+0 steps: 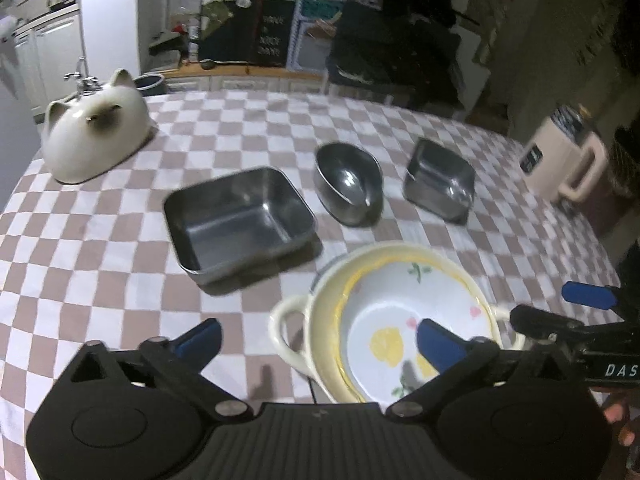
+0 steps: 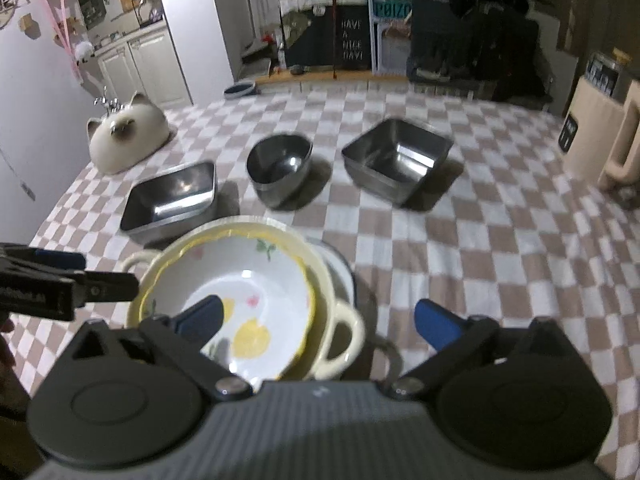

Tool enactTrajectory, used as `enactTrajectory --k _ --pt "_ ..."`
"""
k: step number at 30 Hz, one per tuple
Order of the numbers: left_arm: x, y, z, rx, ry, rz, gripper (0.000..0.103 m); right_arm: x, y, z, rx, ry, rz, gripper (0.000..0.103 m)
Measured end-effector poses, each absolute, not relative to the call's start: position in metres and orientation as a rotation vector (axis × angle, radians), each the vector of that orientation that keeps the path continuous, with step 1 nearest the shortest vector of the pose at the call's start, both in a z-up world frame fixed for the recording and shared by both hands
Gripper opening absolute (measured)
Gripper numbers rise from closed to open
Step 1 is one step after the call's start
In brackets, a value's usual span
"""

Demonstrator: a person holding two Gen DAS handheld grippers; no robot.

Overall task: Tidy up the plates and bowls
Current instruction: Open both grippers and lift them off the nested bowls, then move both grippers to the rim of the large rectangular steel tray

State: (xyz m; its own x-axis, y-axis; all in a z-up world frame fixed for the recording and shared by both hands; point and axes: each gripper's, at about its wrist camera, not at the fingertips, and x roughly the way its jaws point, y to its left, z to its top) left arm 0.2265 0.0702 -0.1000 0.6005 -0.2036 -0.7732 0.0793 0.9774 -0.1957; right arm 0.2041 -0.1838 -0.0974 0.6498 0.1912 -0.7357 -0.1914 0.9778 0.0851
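Floral plate (image 2: 240, 300) sits nested in the cream bowl (image 2: 340, 336) on the checkered cloth (image 2: 480, 260). Both grippers, left (image 1: 320, 340) and right (image 2: 320, 320), hang over it spread wide, gripping nothing. Three steel dishes (image 2: 280, 168) stand beyond.

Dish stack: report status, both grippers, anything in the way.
Left gripper open, right gripper open, both empty. Flowered plate nested in yellow handled bowl. Three steel dishes beyond, apart.

A pink-and-white checked tablecloth (image 2: 480, 264) carries three grey steel dishes (image 2: 172, 200), a cream two-handled ceramic pot (image 2: 340, 336), and a white bowl (image 2: 240, 292) with yellow lemons.
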Motion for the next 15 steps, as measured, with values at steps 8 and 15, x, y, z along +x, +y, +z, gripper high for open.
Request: enactTrajectory --k 8,15 --pt "0.247 0.123 -0.087 -0.312 0.813 -0.013 0.103 0.251 -0.165 -0.077 0.034 0.709 0.298 0.102" --pt "0.277 0.162 -0.102 -0.424 0.820 0.081 0.103 0.308 -0.125 -0.088 0.078 0.730 0.420 0.093"
